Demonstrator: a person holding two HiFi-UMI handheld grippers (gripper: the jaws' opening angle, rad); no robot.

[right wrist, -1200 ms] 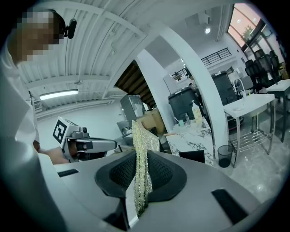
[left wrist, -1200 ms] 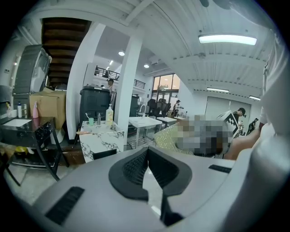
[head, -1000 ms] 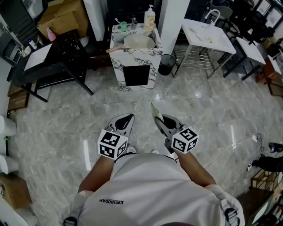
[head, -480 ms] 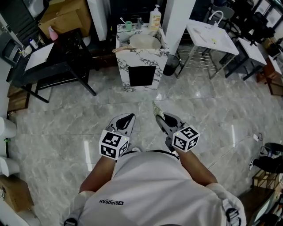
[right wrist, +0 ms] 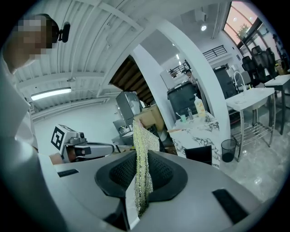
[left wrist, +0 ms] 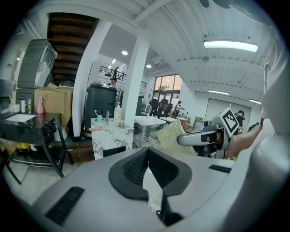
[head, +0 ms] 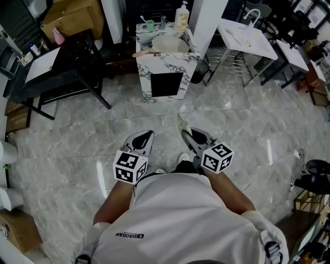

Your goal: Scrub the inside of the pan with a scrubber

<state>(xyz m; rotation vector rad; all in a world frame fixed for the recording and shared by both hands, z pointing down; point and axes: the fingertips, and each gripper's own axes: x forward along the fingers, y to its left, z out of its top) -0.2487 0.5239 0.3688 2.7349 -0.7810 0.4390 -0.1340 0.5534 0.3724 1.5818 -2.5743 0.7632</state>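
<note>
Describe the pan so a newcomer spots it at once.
Look for the white marble-patterned stand beside the white pillar, top middle of the head view. The pan sits on its top: a wide, pale, round vessel with a wooden handle poking out to the left. The soap bottle and green cup behind it are upright and far narrower.

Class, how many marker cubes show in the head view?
2: one marker cube on the left gripper, one on the right gripper, which grips the scrubber. None seems hidden.
</note>
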